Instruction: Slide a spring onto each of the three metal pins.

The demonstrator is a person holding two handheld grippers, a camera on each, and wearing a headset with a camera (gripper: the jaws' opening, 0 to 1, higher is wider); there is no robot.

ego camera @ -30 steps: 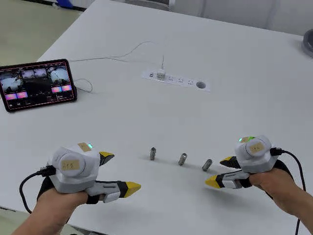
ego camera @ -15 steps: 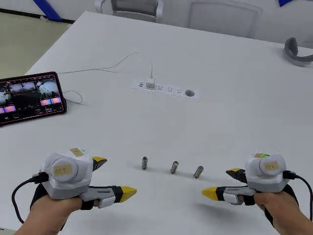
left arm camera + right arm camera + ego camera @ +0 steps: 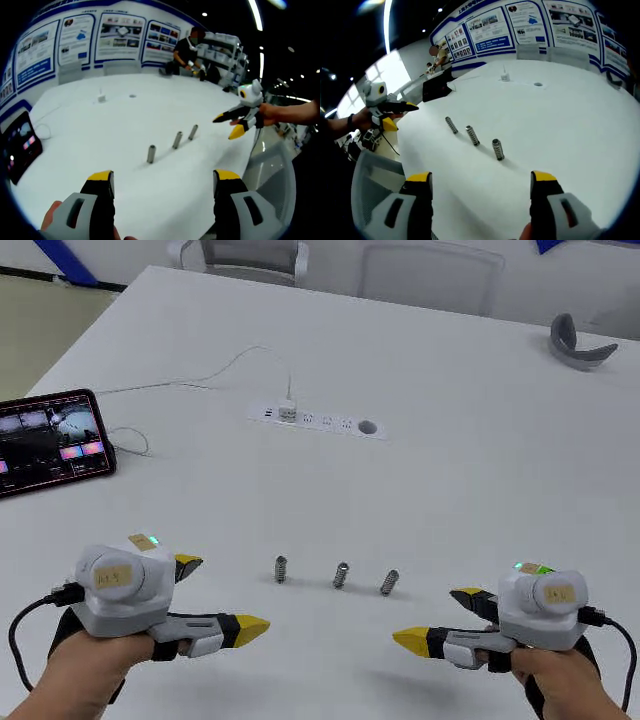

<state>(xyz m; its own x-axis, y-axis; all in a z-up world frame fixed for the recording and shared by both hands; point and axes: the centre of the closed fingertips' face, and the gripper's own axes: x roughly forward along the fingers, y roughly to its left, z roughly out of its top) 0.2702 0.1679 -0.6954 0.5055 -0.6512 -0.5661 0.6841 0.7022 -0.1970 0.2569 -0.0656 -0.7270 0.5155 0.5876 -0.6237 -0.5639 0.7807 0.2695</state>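
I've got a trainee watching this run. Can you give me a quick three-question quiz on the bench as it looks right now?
1. True or false: the left gripper is shut on a spring.
2. How many pins stand in the row between the grippers? A) two B) three C) four
3. Fill in: the tablet lies on the ___ gripper's side of the table.

Key: 1 false, it is open and empty, like the right gripper. 2 B. 3 left.
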